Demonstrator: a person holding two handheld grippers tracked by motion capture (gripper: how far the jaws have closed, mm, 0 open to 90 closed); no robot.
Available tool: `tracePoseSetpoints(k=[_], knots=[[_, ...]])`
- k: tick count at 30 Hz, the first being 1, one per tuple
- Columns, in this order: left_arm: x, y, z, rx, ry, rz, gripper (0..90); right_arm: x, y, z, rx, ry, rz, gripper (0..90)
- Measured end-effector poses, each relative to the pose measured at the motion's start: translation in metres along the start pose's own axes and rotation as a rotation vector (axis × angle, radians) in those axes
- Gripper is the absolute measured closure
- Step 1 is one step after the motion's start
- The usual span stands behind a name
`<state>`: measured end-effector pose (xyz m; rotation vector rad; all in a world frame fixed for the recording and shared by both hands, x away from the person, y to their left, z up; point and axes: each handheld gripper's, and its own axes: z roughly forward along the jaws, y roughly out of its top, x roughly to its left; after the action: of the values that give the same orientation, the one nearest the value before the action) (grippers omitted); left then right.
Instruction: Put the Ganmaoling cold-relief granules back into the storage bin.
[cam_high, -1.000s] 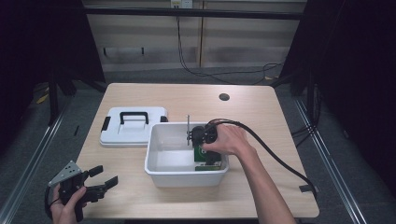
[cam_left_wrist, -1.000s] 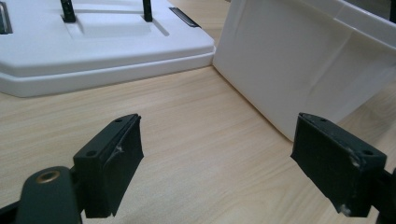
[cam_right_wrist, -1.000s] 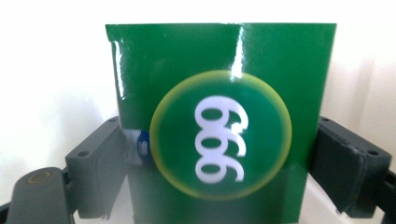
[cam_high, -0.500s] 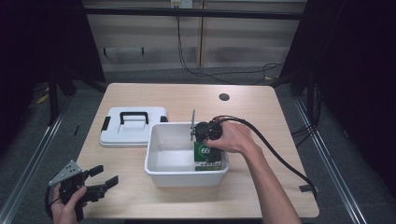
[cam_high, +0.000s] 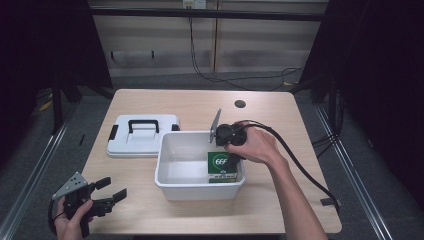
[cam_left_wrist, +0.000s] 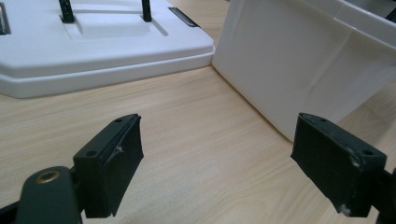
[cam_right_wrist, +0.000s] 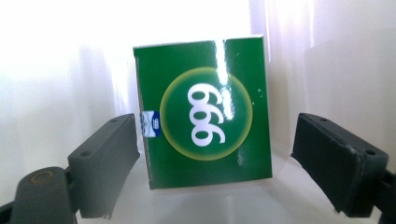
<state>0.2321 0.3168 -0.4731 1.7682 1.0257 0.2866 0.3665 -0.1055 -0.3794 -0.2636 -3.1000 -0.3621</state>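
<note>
A green box (cam_high: 220, 166) with a white number in a yellow-ringed circle lies in the right end of a white bin (cam_high: 172, 176). My right gripper (cam_high: 231, 156) reaches down into the bin just above the box. In the right gripper view the box (cam_right_wrist: 203, 121) lies between and beyond the open jaws of the right gripper (cam_right_wrist: 219, 140), and neither jaw touches it. My left gripper (cam_high: 114, 189) is held low over the table's front left corner, open and holding nothing. In its own view the left gripper (cam_left_wrist: 215, 140) points at the bin's outer wall (cam_left_wrist: 299, 70).
The bin's white lid (cam_high: 142, 134) with a black handle lies flat on the table behind and left of the bin, also seen as the lid (cam_left_wrist: 93, 42) in the left gripper view. A thick black cable (cam_high: 300, 165) trails from the right gripper across the table's right side.
The right hand and gripper have risen and drawn toward the bin's back rim, uncovering more of the green box. The left gripper has stayed put.
</note>
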Motion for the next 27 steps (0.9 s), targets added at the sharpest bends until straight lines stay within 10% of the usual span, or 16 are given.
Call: tracePoseSetpoints(k=[7, 27], knots=[[0.000, 0.000, -0.001, 0.002, -0.004, 0.006, 15.9, -0.001, -0.009, -0.008, -0.035, -0.021, 0.039, 14.3], [0.001, -0.001, 0.001, 0.009, 0.001, -0.004, 15.8, 0.013, -0.068, -0.055, -0.384, -0.148, 0.170, 14.3]])
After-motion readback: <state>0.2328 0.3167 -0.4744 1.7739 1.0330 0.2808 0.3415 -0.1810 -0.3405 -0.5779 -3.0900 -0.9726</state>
